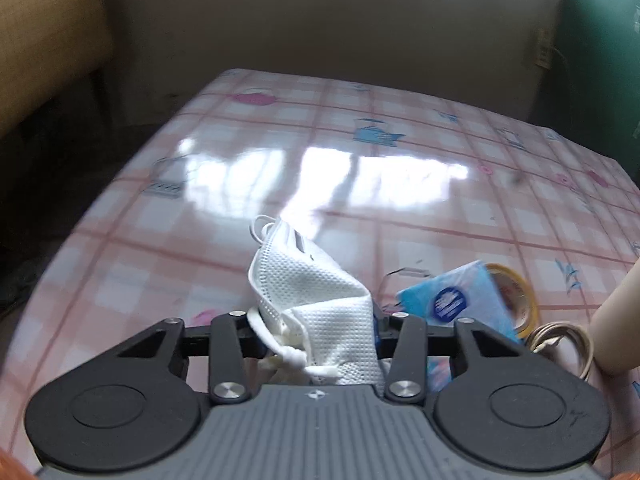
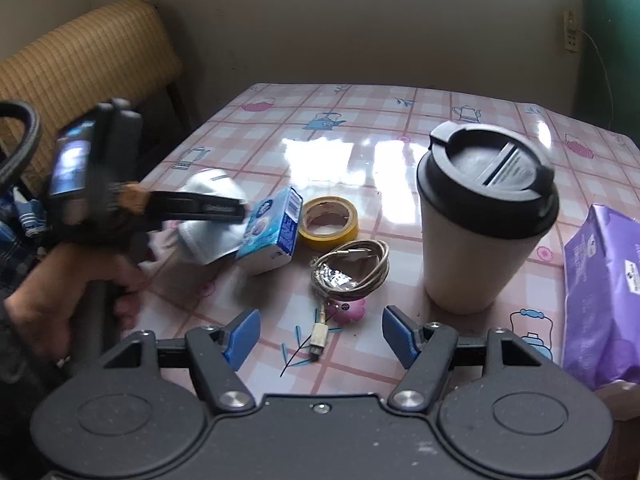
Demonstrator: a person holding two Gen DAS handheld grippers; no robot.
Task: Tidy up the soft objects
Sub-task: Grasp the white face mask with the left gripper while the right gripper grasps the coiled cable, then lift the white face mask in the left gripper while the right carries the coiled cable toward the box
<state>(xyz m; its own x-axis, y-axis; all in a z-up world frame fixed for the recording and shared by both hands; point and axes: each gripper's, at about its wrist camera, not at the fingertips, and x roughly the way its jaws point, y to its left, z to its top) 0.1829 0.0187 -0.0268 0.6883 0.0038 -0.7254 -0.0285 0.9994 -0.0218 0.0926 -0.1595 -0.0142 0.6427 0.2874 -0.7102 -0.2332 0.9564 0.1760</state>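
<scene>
My left gripper point(image 1: 320, 332) is shut on a white face mask point(image 1: 316, 288) and holds it just above the table; the mask covers the fingertips. The mask point(image 2: 208, 216) and the left gripper point(image 2: 224, 210) also show in the right wrist view, at the left. A blue tissue pack point(image 1: 456, 300) lies right of the mask, also seen in the right wrist view point(image 2: 272, 232). A purple wipes pack point(image 2: 604, 292) lies at the right edge. My right gripper point(image 2: 320, 338) is open and empty, low over the table's near edge.
A yellow tape roll point(image 2: 328, 222), a coiled cable point(image 2: 352, 272) with its plug and a white cup with a black lid point(image 2: 480, 216) stand on the checked tablecloth point(image 2: 360, 120). A woven chair point(image 2: 80, 60) stands at the left.
</scene>
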